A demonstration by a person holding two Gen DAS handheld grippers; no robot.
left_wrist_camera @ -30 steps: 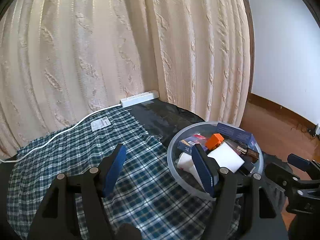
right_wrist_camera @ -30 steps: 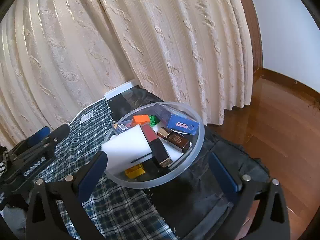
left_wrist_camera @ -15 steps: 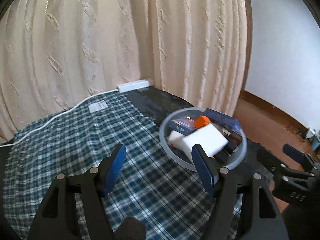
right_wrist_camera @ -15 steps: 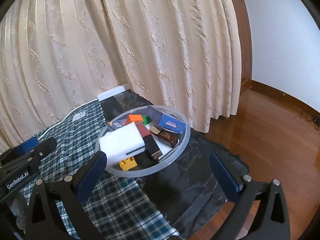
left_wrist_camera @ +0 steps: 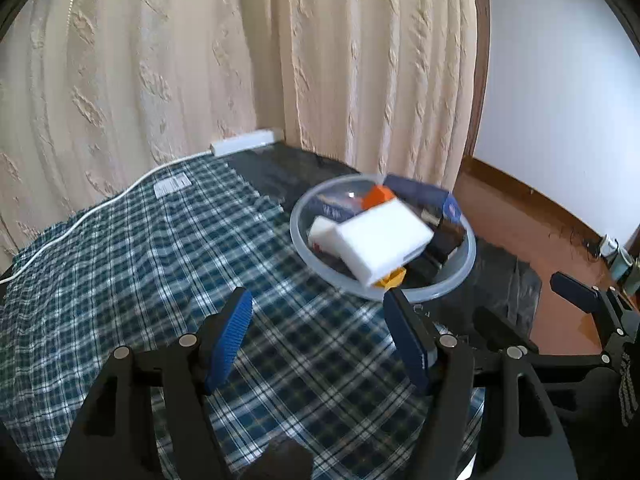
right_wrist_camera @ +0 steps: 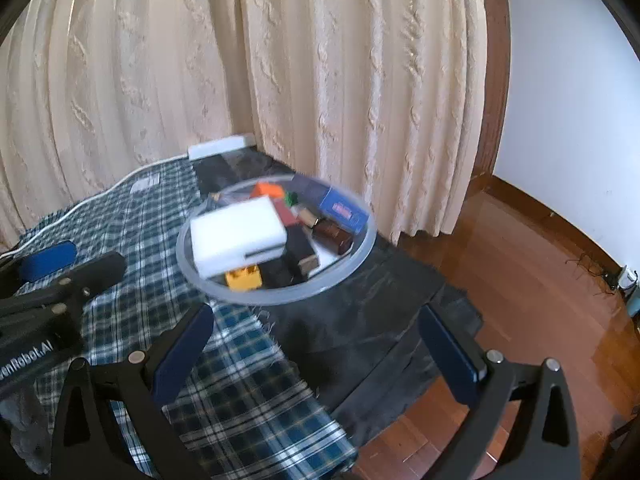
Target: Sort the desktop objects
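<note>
A clear round bowl (left_wrist_camera: 460, 276) (right_wrist_camera: 360, 256) sits on the table, full of small objects: a white box (left_wrist_camera: 380, 244) (right_wrist_camera: 236, 236), an orange block (left_wrist_camera: 378, 195) (right_wrist_camera: 267, 189), a yellow block (right_wrist_camera: 243, 278), a blue box (right_wrist_camera: 344, 210) and a brown bottle (right_wrist_camera: 332, 236). My left gripper (left_wrist_camera: 320, 332) is open and empty, above the plaid cloth, short of the bowl. My right gripper (right_wrist_camera: 320, 356) is open and empty, near the bowl's front rim. Each gripper shows in the other's view: the right one (left_wrist_camera: 580, 300), the left one (right_wrist_camera: 60, 264).
A blue plaid cloth (left_wrist_camera: 140, 260) covers the left of the table, a black cloth (right_wrist_camera: 360, 320) the right. A white power strip (left_wrist_camera: 248, 142) with its cord lies at the back by the cream curtain (left_wrist_camera: 200, 60). Wooden floor (right_wrist_camera: 540, 280) lies beyond the table's right edge.
Both grippers have pulled back and risen away from the bowl, which now sits farther off in both views. Both stay open and empty.
</note>
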